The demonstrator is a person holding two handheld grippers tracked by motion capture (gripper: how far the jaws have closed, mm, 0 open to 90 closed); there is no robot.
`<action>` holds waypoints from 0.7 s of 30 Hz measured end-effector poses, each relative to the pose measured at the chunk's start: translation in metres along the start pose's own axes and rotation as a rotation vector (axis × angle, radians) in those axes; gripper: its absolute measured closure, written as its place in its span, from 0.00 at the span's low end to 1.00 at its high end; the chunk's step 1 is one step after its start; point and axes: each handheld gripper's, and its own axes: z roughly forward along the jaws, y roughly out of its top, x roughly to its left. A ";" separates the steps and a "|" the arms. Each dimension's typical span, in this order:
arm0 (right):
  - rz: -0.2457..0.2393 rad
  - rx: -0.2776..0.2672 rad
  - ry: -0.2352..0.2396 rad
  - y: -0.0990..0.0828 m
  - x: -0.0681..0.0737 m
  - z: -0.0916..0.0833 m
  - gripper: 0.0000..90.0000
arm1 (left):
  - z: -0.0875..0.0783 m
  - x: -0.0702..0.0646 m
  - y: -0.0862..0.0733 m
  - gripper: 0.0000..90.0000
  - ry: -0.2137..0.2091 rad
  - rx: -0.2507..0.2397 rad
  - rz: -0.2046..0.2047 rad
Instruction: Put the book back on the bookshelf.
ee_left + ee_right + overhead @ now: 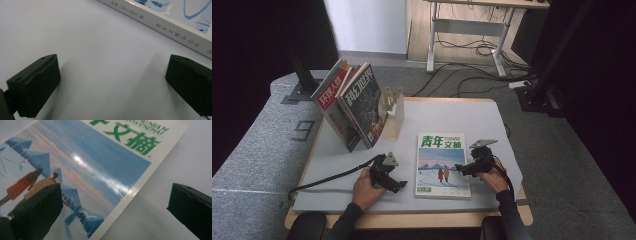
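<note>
A glossy white-bordered magazine (442, 165) with green title lettering and a snowy blue cover scene lies flat on the grey-topped bench (452, 117), near its front edge, between two hand-held grippers. The left gripper (398, 186), jaws released and spread wide, rests low over bare bench just beside the magazine's spine (160, 22). The right gripper (460, 170), jaws likewise released, straddles the magazine's right edge (130, 192), one jaw over the cover picture and the other over the bench. Toward the back left of the bench, two upright magazines (349, 102) lean against a pale wooden stand (393, 112).
</note>
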 end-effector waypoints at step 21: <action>0.028 0.024 0.027 0.001 -0.010 0.020 0.00 | 0.000 0.000 0.000 0.00 0.000 -0.003 -0.002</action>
